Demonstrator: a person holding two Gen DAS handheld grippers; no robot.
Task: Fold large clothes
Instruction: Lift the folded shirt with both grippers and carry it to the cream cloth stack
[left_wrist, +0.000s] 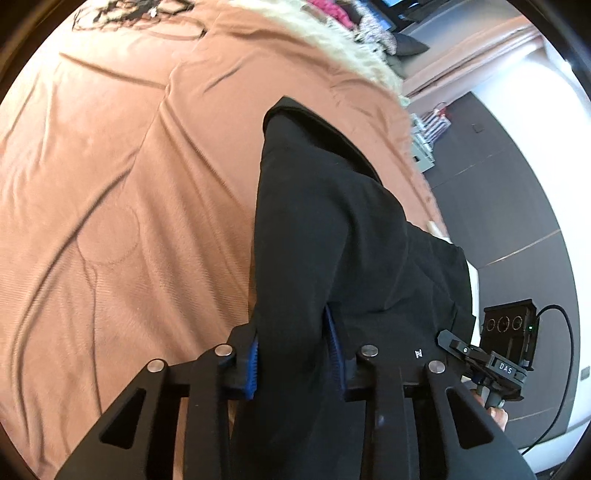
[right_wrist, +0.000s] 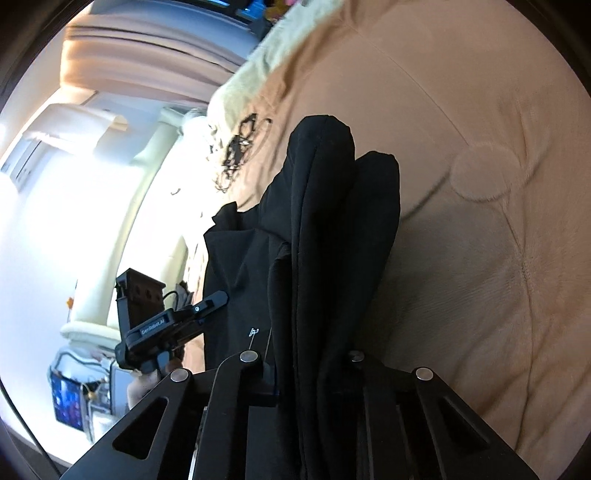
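A large black garment (left_wrist: 332, 229) hangs over a brown bedspread (left_wrist: 110, 166). My left gripper (left_wrist: 293, 360) is shut on a bunched edge of it, cloth filling the gap between its blue pads (left_wrist: 252, 365). In the right wrist view the same black garment (right_wrist: 332, 221) hangs in long folds, and my right gripper (right_wrist: 314, 373) is shut on its upper edge. The right gripper also shows in the left wrist view (left_wrist: 487, 362), close on the right; the left gripper shows in the right wrist view (right_wrist: 166, 325), close on the left. Both hold the garment up above the bed.
A cream fluffy blanket (left_wrist: 354, 55) lies along the far bed edge. A black tangled cord or lace item (right_wrist: 236, 147) lies on the bedspread. Dark floor (left_wrist: 517, 221) and a white wall border the bed. Cluttered items (right_wrist: 74, 398) sit on the floor.
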